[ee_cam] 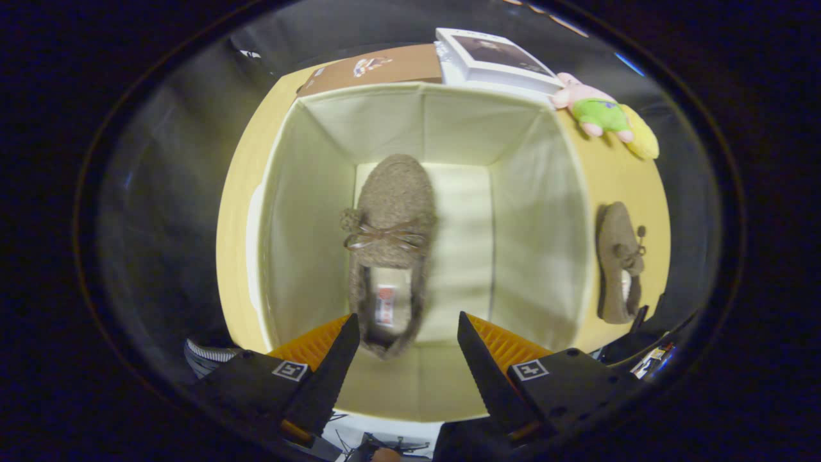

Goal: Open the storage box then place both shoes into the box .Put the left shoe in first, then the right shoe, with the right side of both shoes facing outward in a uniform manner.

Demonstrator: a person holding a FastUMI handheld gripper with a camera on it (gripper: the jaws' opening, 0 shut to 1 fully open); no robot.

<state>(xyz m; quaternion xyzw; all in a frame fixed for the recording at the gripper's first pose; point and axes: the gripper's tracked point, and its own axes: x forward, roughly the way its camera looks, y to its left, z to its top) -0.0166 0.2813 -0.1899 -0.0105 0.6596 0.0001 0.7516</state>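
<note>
Staged home-style booth: yellow table (616, 179), fabric storage box (301, 212), slippers (388, 250), plush toy (600, 115), dark cloth wall (167, 192).

At the far edge of my yellow table (616, 173) lie a brown cardboard sheet (385, 69) and a white book (497, 61); a plush toy (603, 115) sits near the far right corner.

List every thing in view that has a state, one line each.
Storage box: open, no lid on top.
Shoe in box: lying on the box floor, toe pointing away, just ahead of the fingers.
Second shoe: outside the box, lying on the table beside it.
Plush toy: lying on the table, beyond the box.
Gripper: fingers open above the box, holding nothing.
</note>
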